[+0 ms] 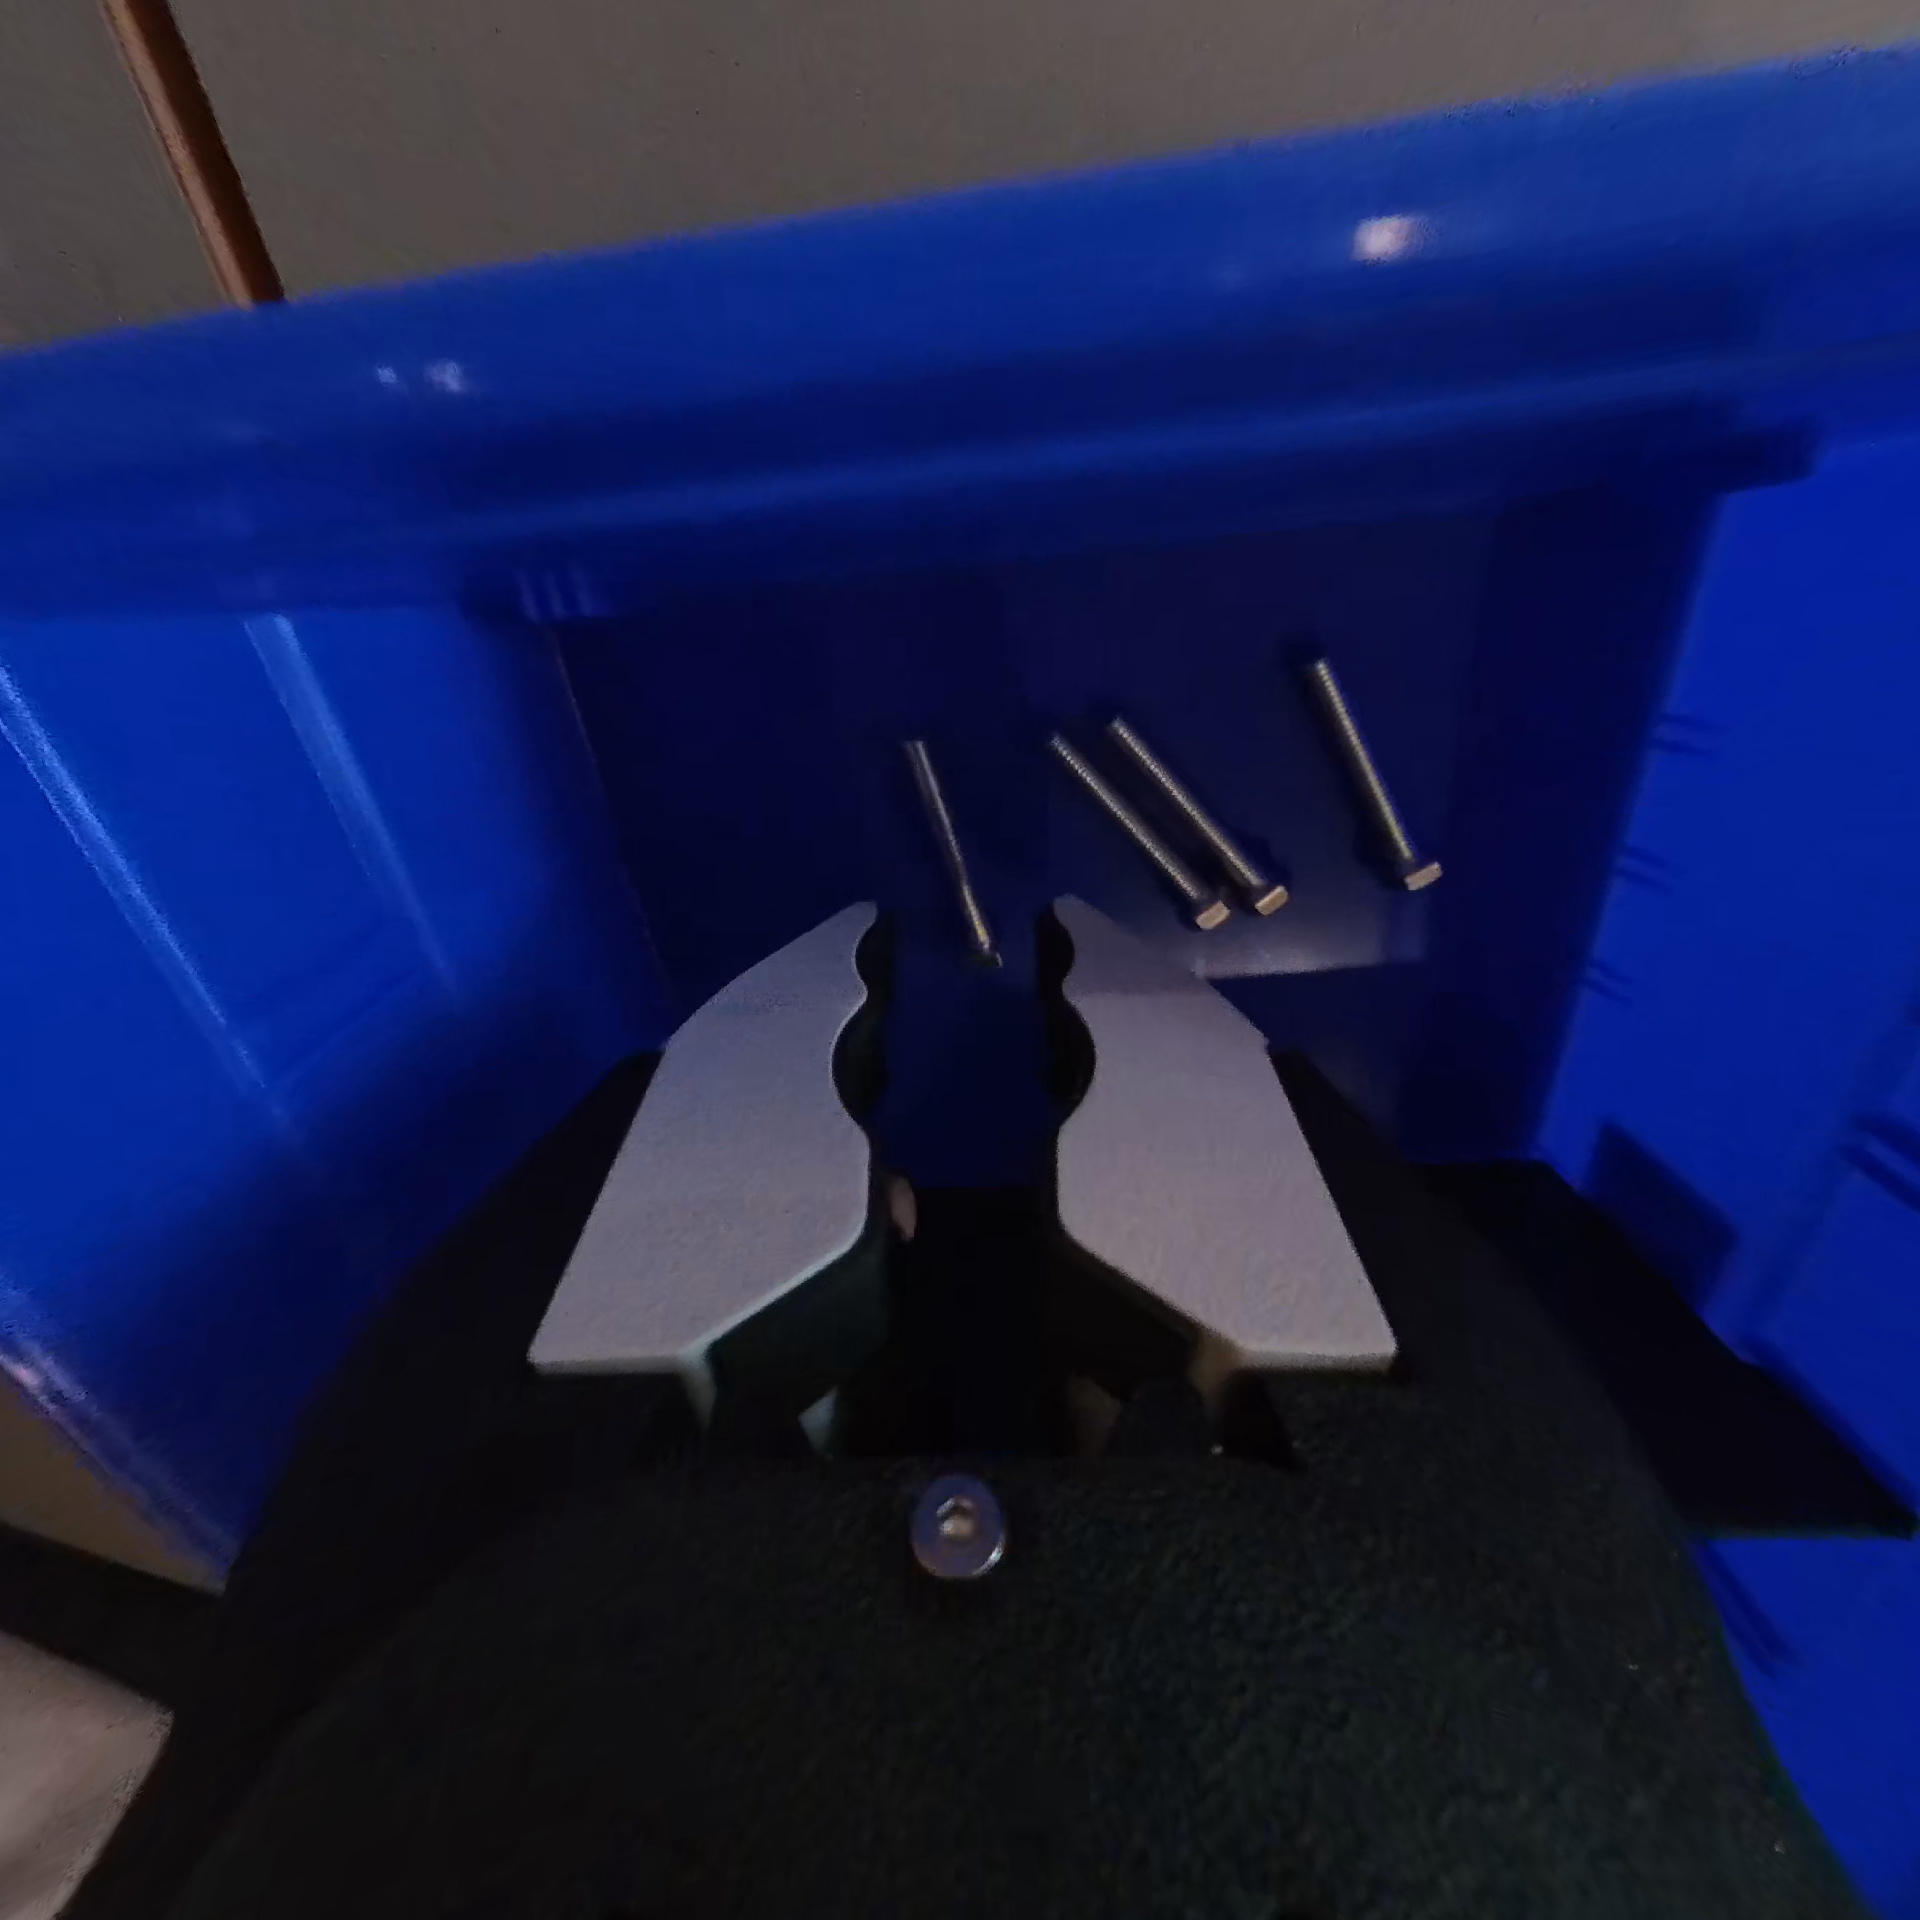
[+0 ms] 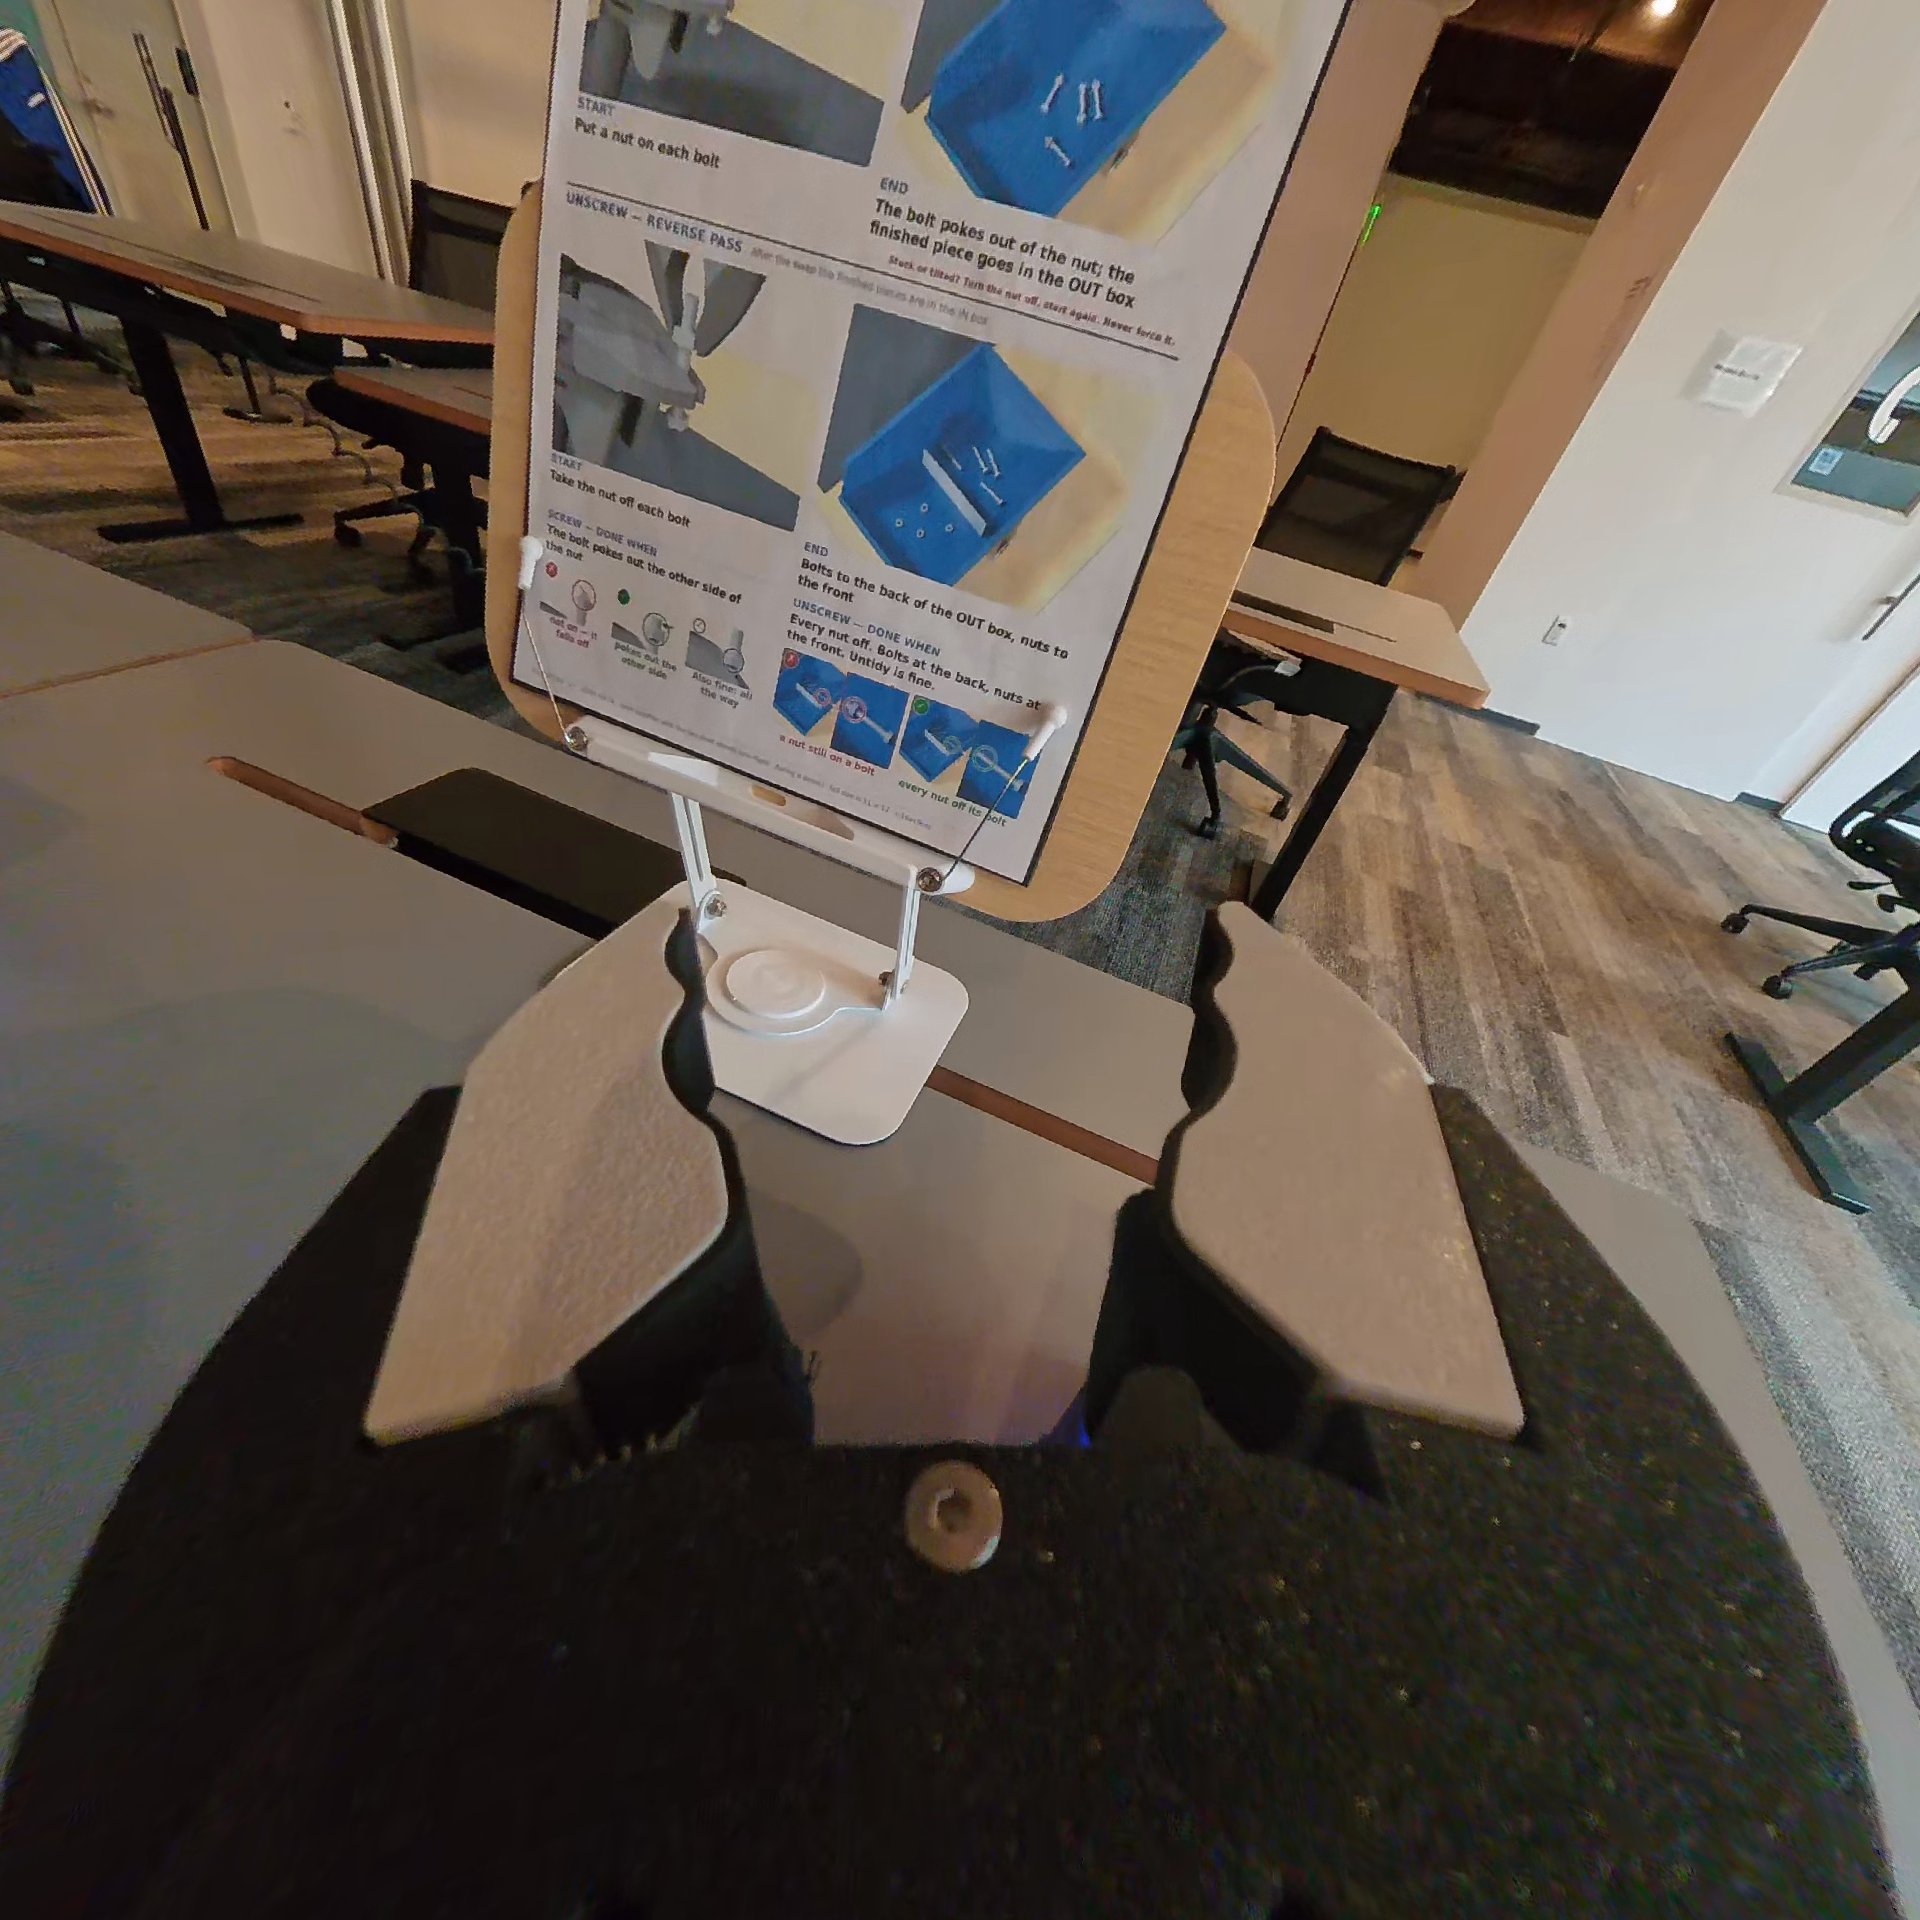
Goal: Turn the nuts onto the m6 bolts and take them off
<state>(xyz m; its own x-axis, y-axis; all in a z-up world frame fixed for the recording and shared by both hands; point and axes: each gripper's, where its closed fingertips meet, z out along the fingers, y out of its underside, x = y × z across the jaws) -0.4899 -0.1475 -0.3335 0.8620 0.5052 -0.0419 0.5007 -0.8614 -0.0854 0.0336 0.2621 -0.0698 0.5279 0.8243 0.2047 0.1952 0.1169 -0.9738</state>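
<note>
Left wrist view: left gripper (image 1: 961, 935) reached down into deep blue plastic bin (image 1: 312, 831), grey fingers (image 1: 769, 1039) narrowly parted, clasping nothing. Just beyond the tips, mid-frame, lay a slim steel bolt (image 1: 951, 847), untouched; three more long steel bolts (image 1: 1195, 821) lay right of centre on the bin floor.

Right wrist view: right gripper (image 2: 951, 935) held level above grey tabletop (image 2: 208, 987), jaws spread wide and bare. White metal stand (image 2: 831, 1039) carrying printed instruction sheet (image 2: 883, 364) filled upper centre.

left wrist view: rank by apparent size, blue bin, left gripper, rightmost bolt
1. blue bin, fills most of the frame
2. left gripper, open, nearest the camera, so it looks bigger than it is
3. rightmost bolt, lying in the bin
</note>
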